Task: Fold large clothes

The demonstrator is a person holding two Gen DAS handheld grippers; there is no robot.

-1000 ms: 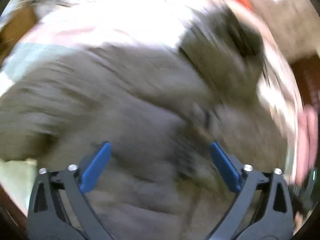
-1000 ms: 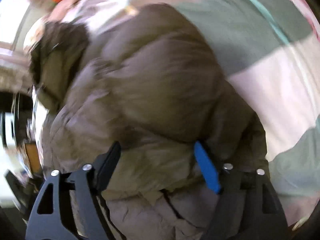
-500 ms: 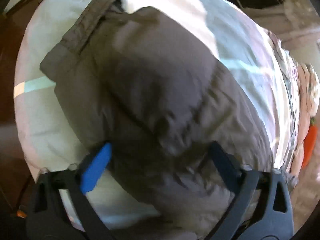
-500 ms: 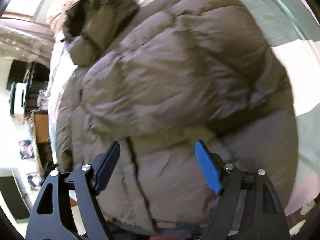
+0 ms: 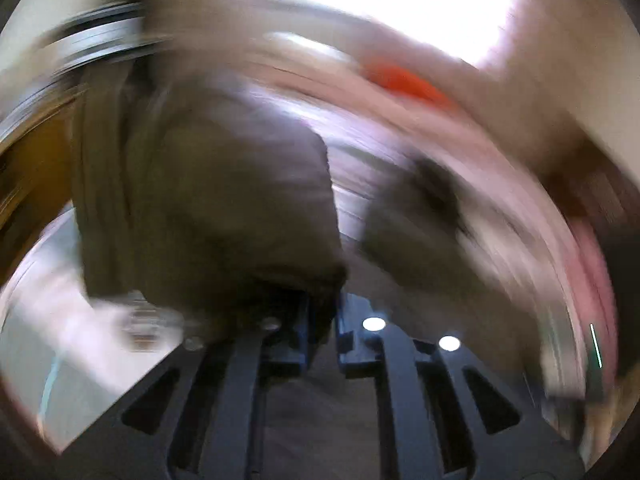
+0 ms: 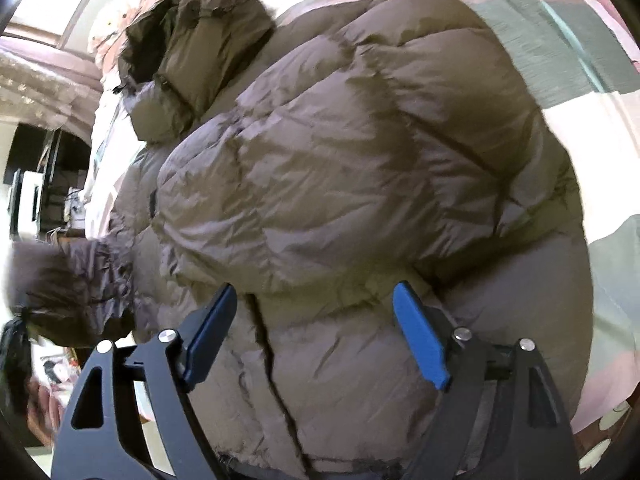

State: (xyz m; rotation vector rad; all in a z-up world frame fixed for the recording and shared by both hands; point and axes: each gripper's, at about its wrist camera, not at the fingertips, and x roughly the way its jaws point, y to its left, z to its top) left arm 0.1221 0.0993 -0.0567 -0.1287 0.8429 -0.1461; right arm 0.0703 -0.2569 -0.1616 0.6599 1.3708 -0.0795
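Observation:
A big brown puffer jacket [image 6: 340, 168] lies on a checked bedspread [image 6: 592, 76], its hood [image 6: 188, 36] at the far end and one sleeve folded across the body. My right gripper [image 6: 316, 320] is open and empty just above the jacket's lower front. In the blurred left wrist view, my left gripper [image 5: 322, 320] is shut on a brown sleeve [image 5: 208, 200] of the jacket and holds it up off the bed. That sleeve end also shows at the left edge of the right wrist view [image 6: 68, 284].
The pink, green and white bedspread [image 5: 400, 168] covers the bed. An orange object [image 5: 404, 84] lies near the head of the bed. Dark shelves and furniture [image 6: 44, 196] stand beyond the bed's left side.
My left gripper has closed on the jacket's sleeve and swung fast with it; half a second ago it was open over the jacket. My right gripper has stayed open and nearly still.

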